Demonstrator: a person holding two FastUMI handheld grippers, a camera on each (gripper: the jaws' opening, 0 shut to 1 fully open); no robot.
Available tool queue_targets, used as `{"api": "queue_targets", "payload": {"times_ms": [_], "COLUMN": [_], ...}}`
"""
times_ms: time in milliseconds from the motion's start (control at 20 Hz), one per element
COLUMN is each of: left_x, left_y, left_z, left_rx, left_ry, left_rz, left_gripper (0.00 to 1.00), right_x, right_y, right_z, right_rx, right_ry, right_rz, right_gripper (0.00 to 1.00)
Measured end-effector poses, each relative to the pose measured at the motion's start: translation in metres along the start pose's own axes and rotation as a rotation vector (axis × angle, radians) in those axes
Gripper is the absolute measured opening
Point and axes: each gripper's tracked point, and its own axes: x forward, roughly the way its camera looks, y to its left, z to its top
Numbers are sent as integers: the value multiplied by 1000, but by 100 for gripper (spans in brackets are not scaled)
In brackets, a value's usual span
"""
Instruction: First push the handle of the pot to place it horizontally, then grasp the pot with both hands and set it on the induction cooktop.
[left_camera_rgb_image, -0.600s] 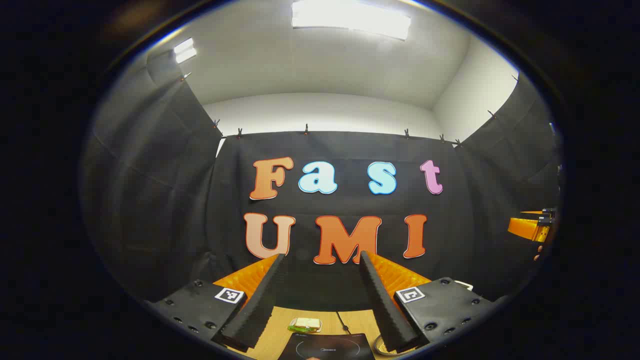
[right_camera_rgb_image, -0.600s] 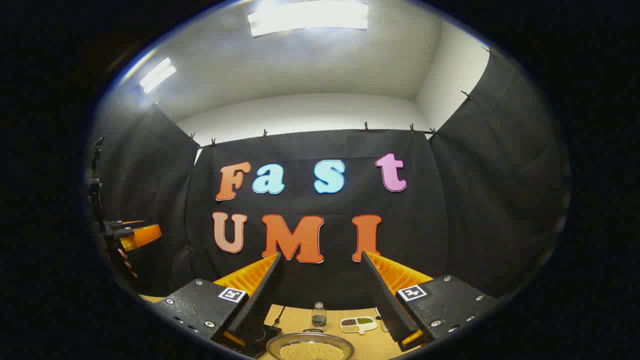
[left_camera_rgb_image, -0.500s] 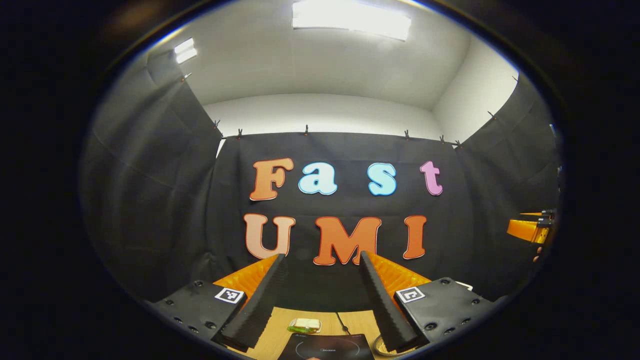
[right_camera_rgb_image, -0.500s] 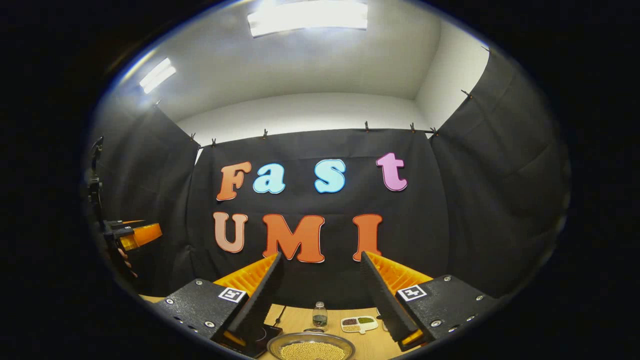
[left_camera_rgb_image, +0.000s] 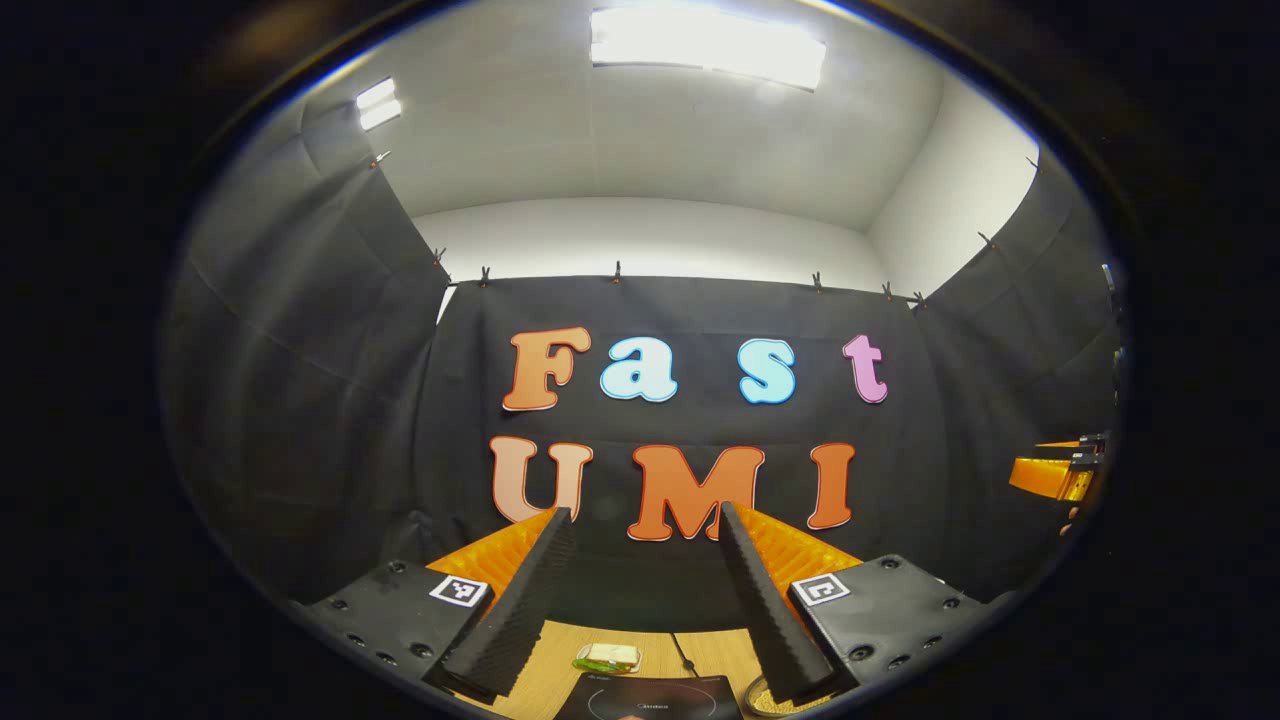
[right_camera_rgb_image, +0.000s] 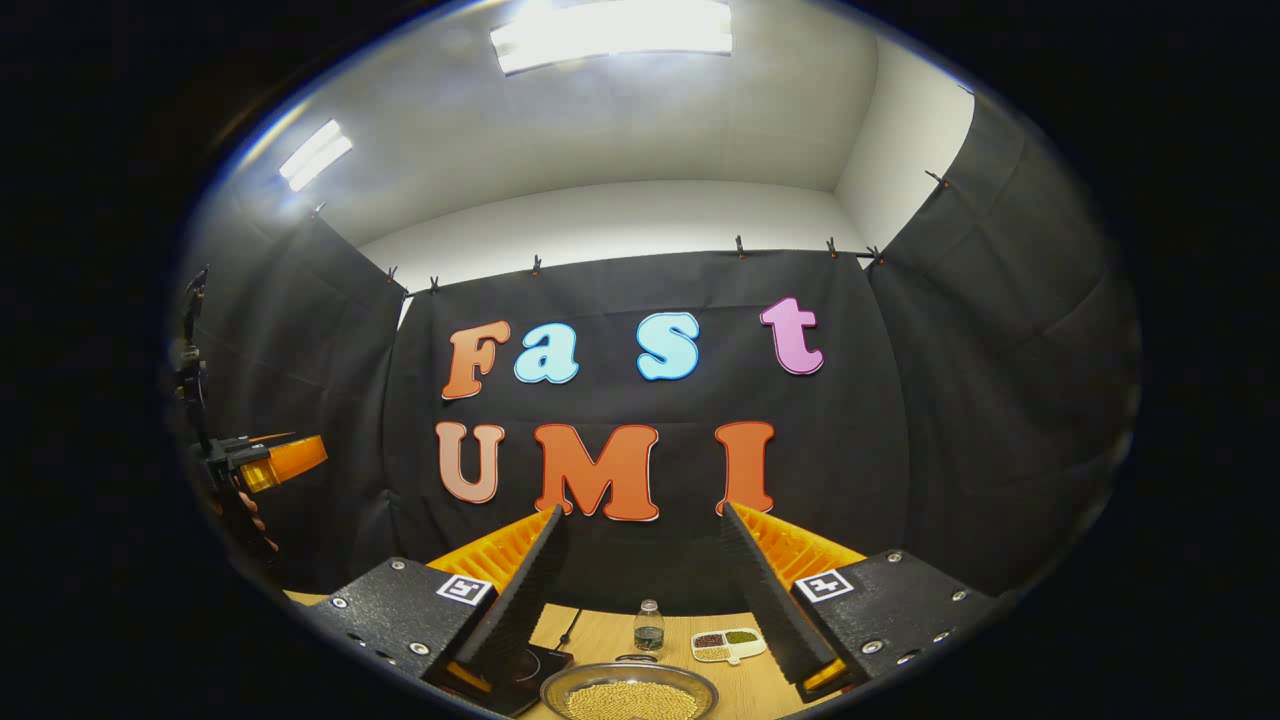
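Left gripper (left_camera_rgb_image: 640, 520): fingers spread, nothing between them, held above the bench (left_camera_rgb_image: 560, 672). Its view shows the induction cooktop (left_camera_rgb_image: 650, 697) at the bench's near edge. Right gripper (right_camera_rgb_image: 640, 515): fingers likewise spread and empty. Its view shows the pot (right_camera_rgb_image: 630, 695), filled with yellow grains, at the near edge, right of the cooktop; a small bottle (right_camera_rgb_image: 648, 627) and a divided dish (right_camera_rgb_image: 728, 645) stand toward the far edge.
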Motion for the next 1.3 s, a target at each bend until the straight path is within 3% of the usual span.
{"api": "queue_targets", "payload": {"times_ms": [250, 600, 950, 1100, 1300], "left_x": [2, 8, 13, 15, 19], "left_y": [-2, -6, -3, 2, 8], "left_z": [-7, -25, -38, -45, -57], "left_rx": [-7, 3, 2, 5, 16], "left_ry": [11, 41, 67, 77, 102], "left_rz": [-5, -5, 3, 8, 15], "left_gripper": [94, 94, 94, 94, 94], "right_x": [3, 5, -8, -16, -29], "right_y": [1, 8, 35, 47, 64], "right_z": [-25, -98, -192, -227, -262], "right_rx": [18, 84, 133, 149, 161], "right_ry": [53, 266, 579, 692, 819], "right_rz": [18, 71, 150, 179, 212], "right_gripper": [95, 92, 78, 76, 64]}}
